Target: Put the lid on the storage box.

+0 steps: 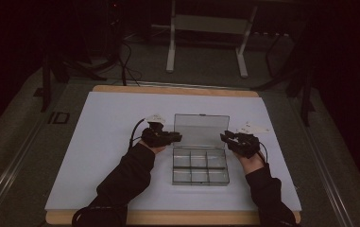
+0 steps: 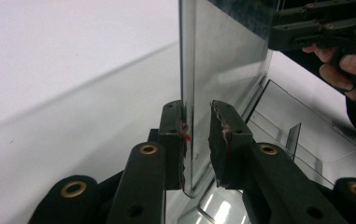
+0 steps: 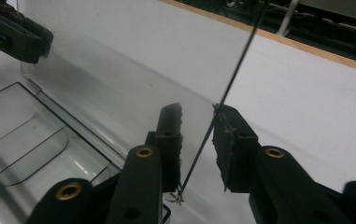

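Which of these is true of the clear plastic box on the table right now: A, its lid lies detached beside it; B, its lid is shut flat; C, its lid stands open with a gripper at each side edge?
C: the lid stands up behind the compartments, with the left gripper and the right gripper at its side edges.

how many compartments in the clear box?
6 in the clear box: two rows of three, a far row nearer the raised lid and a near row toward the person. None looks hidden.
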Available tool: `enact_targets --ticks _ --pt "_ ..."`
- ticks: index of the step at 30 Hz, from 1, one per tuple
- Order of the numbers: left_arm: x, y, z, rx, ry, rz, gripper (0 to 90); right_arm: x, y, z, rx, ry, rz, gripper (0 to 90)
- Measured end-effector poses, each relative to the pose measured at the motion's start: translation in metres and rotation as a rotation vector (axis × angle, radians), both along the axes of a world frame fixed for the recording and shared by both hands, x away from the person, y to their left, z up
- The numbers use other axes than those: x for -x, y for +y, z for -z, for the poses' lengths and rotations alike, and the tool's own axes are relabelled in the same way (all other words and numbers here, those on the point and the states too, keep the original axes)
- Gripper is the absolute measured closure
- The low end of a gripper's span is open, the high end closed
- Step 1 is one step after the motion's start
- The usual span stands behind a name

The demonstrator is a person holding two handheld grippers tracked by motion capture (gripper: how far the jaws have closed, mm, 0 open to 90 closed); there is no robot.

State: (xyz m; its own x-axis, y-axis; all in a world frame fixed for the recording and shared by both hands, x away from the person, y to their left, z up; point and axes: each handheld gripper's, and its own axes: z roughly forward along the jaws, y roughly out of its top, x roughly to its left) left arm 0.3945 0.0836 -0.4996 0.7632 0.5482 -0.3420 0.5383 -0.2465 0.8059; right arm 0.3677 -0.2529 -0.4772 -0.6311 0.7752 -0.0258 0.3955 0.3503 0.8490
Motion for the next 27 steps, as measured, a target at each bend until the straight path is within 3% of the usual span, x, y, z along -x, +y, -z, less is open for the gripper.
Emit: enact_targets --ticks 11,27 --pt "0.020 -0.002 -0.009 -0.067 -0.057 -0.015 75.0 0.013 -0.009 -0.006 -0.010 -0.007 -0.068 78.1" --pt "0.040 0.009 -0.010 -0.076 -0.085 -0.030 75.2 0.025 -0.015 -0.002 -0.022 -0.010 -0.116 79.7"
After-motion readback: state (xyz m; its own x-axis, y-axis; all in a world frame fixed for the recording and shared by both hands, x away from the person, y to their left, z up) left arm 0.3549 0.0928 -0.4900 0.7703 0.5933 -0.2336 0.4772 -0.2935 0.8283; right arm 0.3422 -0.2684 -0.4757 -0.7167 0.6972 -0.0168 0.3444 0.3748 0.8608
